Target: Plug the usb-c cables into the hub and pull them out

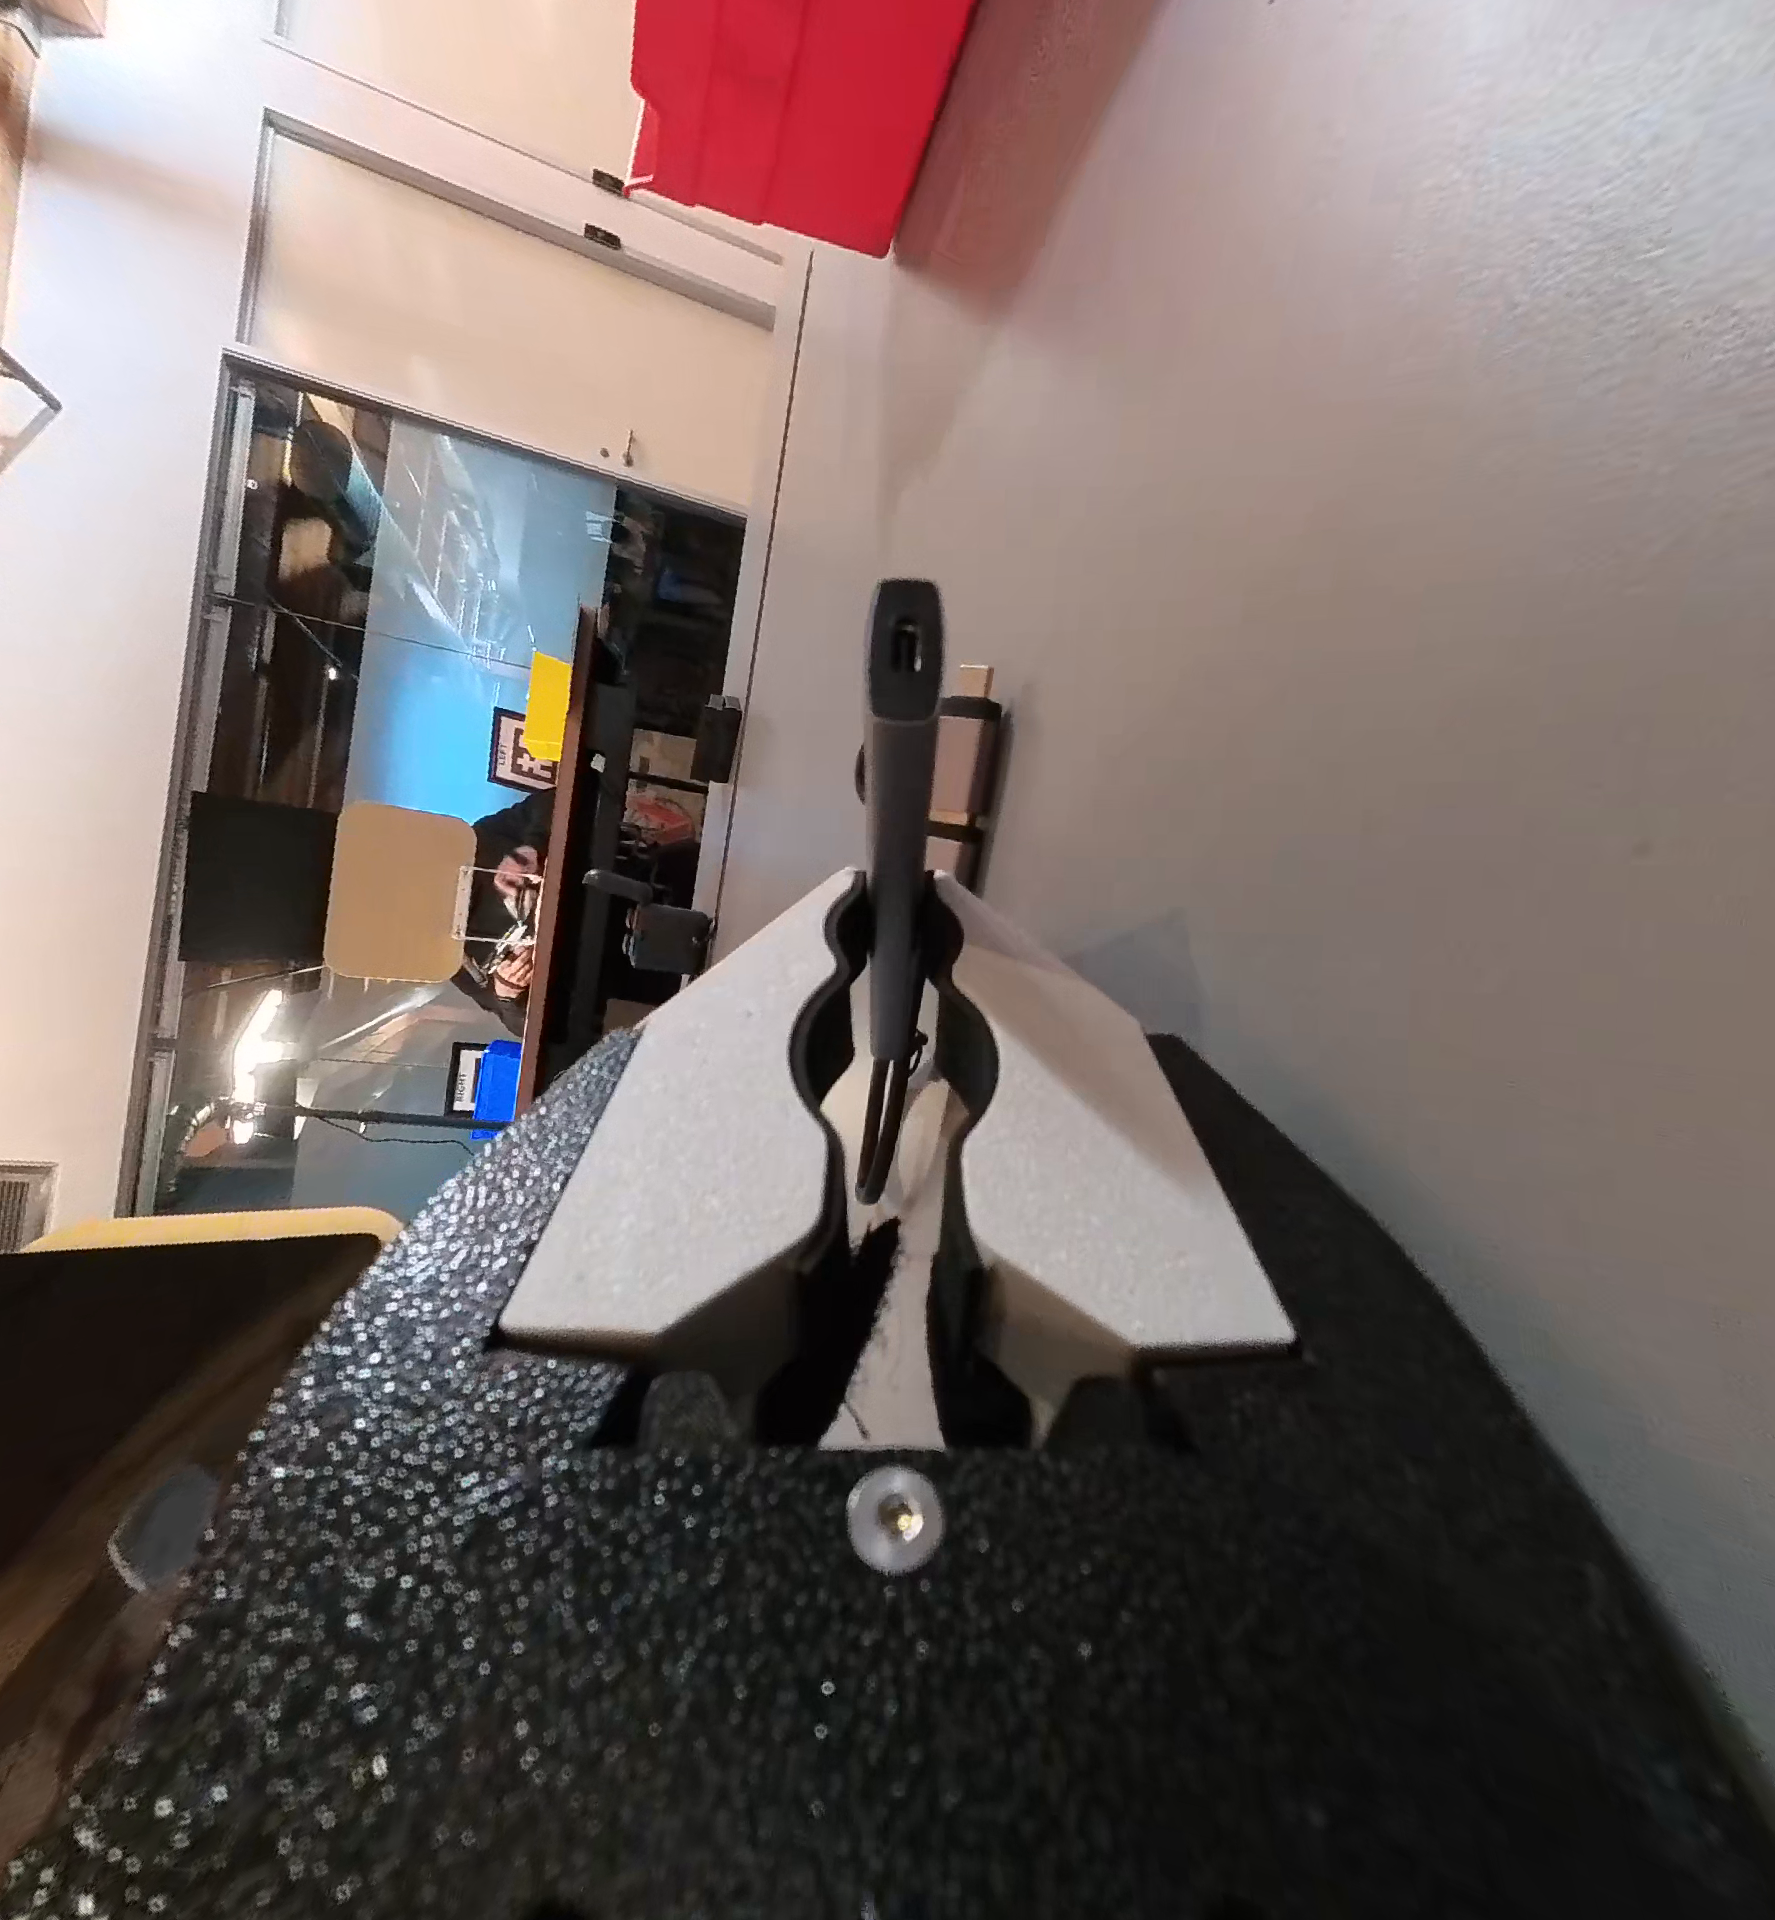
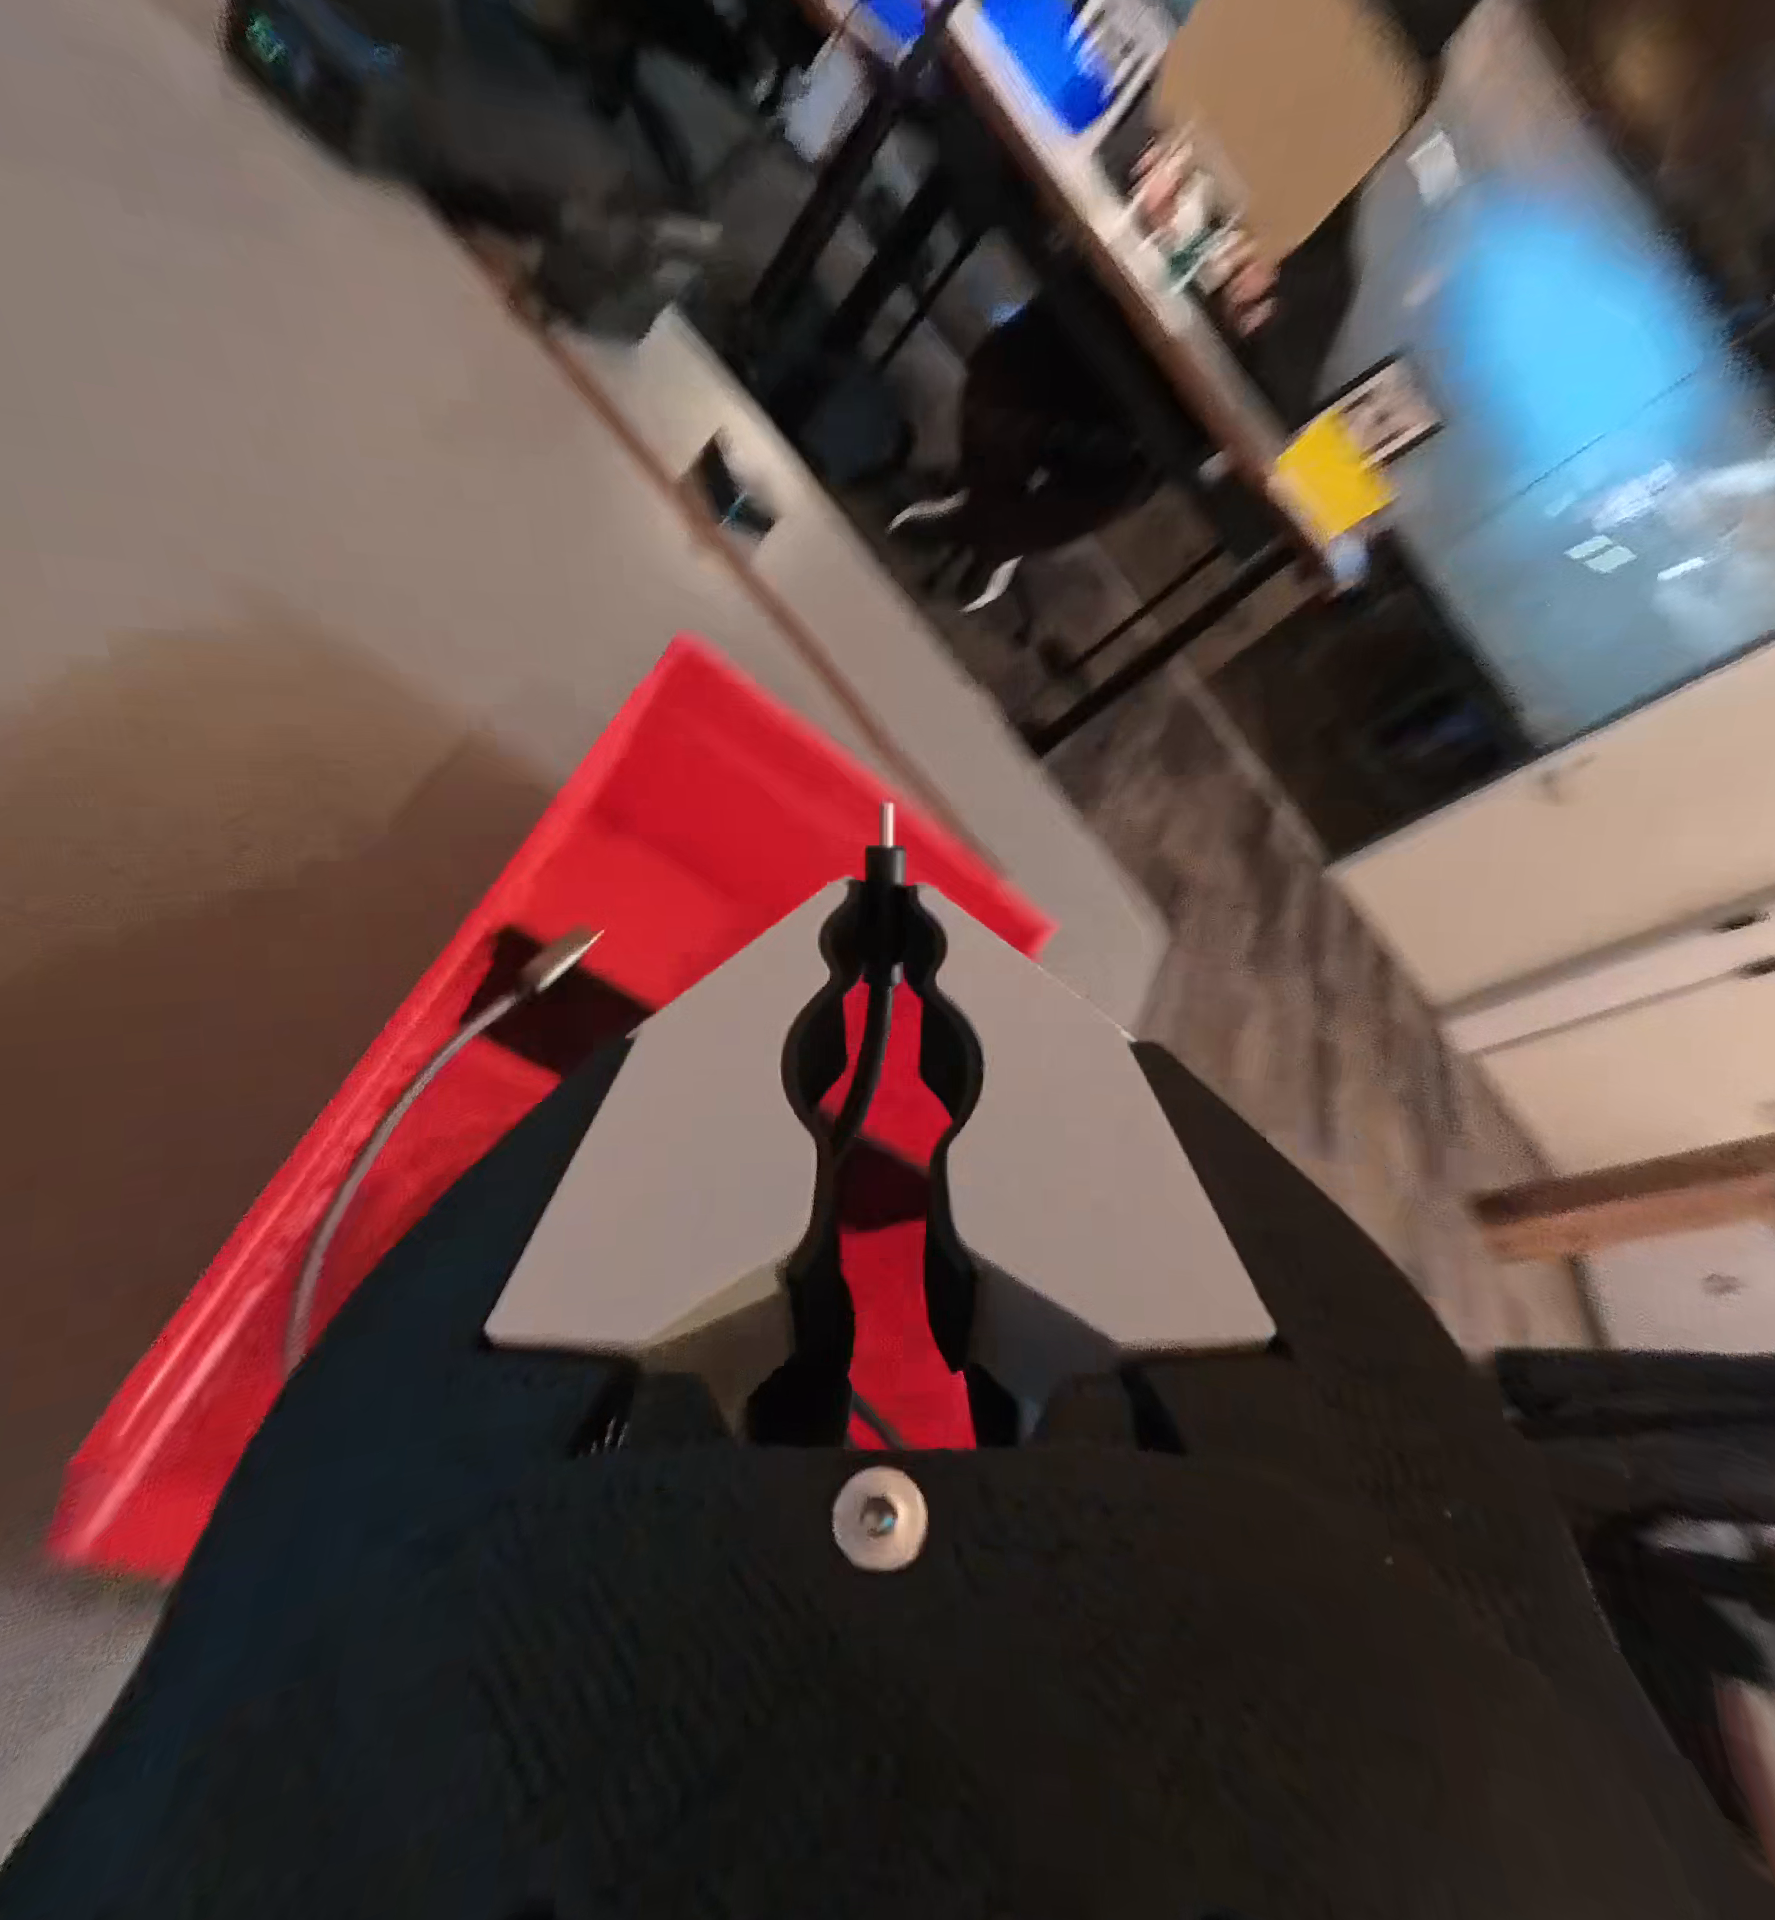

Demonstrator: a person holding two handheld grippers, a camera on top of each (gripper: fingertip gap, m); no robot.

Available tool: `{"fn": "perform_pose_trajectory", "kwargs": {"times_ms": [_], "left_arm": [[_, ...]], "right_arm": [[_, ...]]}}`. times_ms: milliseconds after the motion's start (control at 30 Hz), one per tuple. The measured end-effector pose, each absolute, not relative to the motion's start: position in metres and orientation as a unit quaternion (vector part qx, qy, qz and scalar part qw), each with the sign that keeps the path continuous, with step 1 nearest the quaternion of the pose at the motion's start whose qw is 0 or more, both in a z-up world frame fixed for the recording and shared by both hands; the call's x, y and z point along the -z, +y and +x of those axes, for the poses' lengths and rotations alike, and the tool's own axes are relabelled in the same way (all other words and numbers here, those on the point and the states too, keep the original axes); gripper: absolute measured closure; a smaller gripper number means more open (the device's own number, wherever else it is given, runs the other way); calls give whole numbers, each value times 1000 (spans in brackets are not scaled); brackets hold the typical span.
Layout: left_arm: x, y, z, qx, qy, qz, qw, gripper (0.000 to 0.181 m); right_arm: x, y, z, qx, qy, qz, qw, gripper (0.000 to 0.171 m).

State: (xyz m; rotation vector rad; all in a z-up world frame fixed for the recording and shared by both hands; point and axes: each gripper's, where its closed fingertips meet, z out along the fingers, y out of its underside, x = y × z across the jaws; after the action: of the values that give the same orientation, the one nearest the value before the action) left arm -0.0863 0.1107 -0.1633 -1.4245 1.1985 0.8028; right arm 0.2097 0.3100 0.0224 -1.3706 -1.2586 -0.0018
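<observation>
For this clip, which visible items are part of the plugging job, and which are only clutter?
Job items:
- hub, clamped in left gripper
- black usb-c cable, plug held in right gripper
- grey cable, lying over the tray's edge

Lying about:
- red tray
- yellow bin
- blue bin

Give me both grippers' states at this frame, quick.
Left gripper: closed on the dark grey hub.
Right gripper: closed on a black usb-c cable, plug pointing forward.
</observation>
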Motion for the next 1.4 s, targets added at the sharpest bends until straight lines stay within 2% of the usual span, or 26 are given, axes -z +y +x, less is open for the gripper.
{"fn": "perform_pose_trajectory", "kwargs": {"times_ms": [133, 200, 233, 267, 333, 533, 600, 700, 800, 933, 1067, 1167, 1267, 1400], "left_arm": [[164, 111, -86, -340, 506, -594, 526, 174], [165, 111, -86, -340, 507, -593, 525, 174], [165, 111, -86, -339, 507, -594, 525, 174], [165, 111, -86, -337, 505, -595, 526, 174], [165, 111, -87, -334, 503, -598, 528, 174], [164, 111, -87, -333, 501, -599, 528, 174], [163, 111, -87, -328, 497, -603, 532, 174], [162, 111, -87, -320, 491, -608, 536, 174], [161, 111, -88, -310, 484, -614, 541, 174], [159, 110, -87, -298, 479, -618, 548, 174], [159, 108, -85, -293, 483, -614, 551, 174], [161, 106, -81, -282, 492, -613, 550, 173], [152, 105, -79, -276, 478, -604, 575, 172], [130, 106, -86, -284, 428, -593, 620, 143]], "right_arm": [[59, 305, 218, -83, -574, -668, 466, 166], [80, 306, 219, -73, -585, -679, 438, 163], [89, 306, 220, -57, -592, -683, 424, 156], [96, 305, 220, -46, -598, -690, 406, 140], [91, 307, 221, -20, -588, -702, 402, 119], [9, 309, 218, 108, -535, -642, 539, 104], [-4, 286, 188, 102, -560, -595, 568, 104], [6, 217, 105, -8, -645, -494, 582, 113], [54, 136, 31, -103, -739, -393, 537, 114], [114, 75, -25, -109, -805, -272, 516, 122], [138, 59, -54, -69, -815, -199, 540, 135], [142, 60, -64, -49, -811, -181, 554, 163], [131, 61, -64, -58, -800, -190, 567, 164], [92, 82, -52, -61, -761, -223, 606, 164]]}}
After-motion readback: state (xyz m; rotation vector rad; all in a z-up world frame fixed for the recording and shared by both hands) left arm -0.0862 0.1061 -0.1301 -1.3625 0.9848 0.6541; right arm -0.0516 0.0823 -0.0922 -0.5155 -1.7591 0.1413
